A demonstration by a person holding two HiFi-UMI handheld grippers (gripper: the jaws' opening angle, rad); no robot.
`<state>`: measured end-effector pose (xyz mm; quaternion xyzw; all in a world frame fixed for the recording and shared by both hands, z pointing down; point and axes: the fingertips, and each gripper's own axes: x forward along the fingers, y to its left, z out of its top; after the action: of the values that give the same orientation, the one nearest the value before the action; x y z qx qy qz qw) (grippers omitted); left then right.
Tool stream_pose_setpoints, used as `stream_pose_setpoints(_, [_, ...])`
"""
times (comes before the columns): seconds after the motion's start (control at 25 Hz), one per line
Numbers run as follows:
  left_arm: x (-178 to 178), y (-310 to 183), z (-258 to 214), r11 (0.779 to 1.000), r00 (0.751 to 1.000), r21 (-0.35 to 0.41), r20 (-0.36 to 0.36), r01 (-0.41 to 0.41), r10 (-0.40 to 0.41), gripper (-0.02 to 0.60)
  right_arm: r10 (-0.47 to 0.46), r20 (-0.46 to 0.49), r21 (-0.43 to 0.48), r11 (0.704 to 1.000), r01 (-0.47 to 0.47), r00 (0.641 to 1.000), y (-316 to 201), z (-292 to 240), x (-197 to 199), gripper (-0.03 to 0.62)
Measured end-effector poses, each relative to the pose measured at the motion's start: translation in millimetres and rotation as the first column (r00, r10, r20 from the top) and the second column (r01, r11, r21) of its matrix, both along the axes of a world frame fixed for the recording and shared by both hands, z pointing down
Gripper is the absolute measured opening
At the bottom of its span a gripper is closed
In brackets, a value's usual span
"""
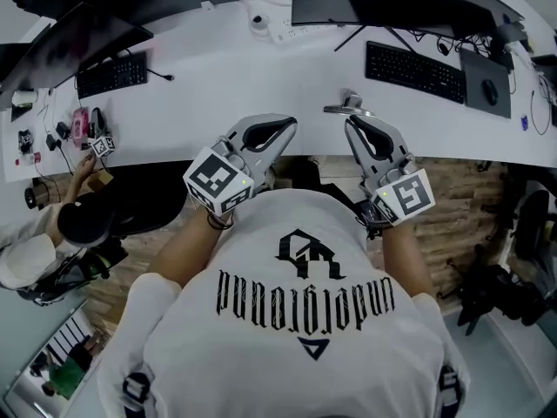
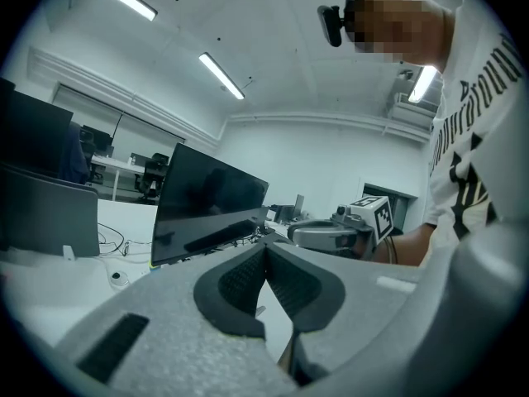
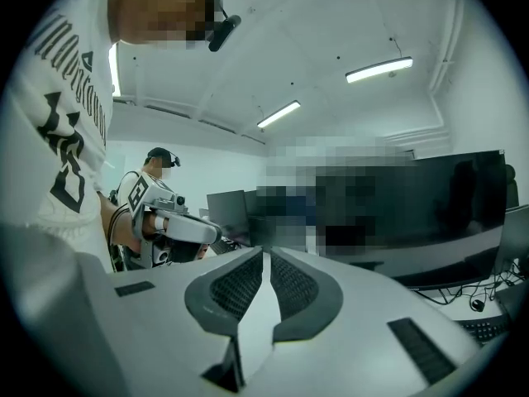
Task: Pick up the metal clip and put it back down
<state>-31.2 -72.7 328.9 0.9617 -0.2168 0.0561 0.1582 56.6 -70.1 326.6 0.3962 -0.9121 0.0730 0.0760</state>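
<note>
The metal clip [image 1: 347, 107] is a small silvery piece lying on the white desk [image 1: 261, 81], just past the tips of my right gripper [image 1: 352, 122]. That gripper is shut with nothing between its pads, as the right gripper view shows [image 3: 266, 253]. My left gripper [image 1: 291, 125] is off to the clip's left over the desk's near edge, also shut and empty [image 2: 266, 246]. Both grippers point nearly level and angle towards each other. Each shows in the other's view: the right gripper [image 2: 331, 234] and the left gripper [image 3: 178, 230]. The clip itself is hidden in both gripper views.
A black keyboard [image 1: 416, 70] and mouse [image 1: 489, 92] lie at the back right under a dark monitor [image 1: 392, 3]. Another keyboard [image 1: 113, 75] sits at the back left. A seated person [image 1: 52, 233] with a marker cube works at the left. Brick-patterned floor runs under the desk edge.
</note>
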Motion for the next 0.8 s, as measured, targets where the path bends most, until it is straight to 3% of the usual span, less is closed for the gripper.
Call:
stream_pose_setpoints(0.56, [49,-42,34,0.998,0.998,-0.034,0.045,0.054,-0.053,0.012,-0.131,-0.020,-0.076,0.989,0.129,0.991,-51,42,52,0.023])
stream_pose_setpoints(0.68, [55,-48,43,0.997,0.997,-0.046,0.056,0.063,-0.061,0.012,-0.154,-0.038,-0.115,0.982,0.149,0.987,-56,58,60,0.082])
stream_pose_setpoints(0.8, [60,-54,54,0.996,0.996,-0.057,0.068,0.068,-0.064,0.012,-0.180,-0.067,-0.139,0.976,0.170,0.981,-62,76,67,0.095])
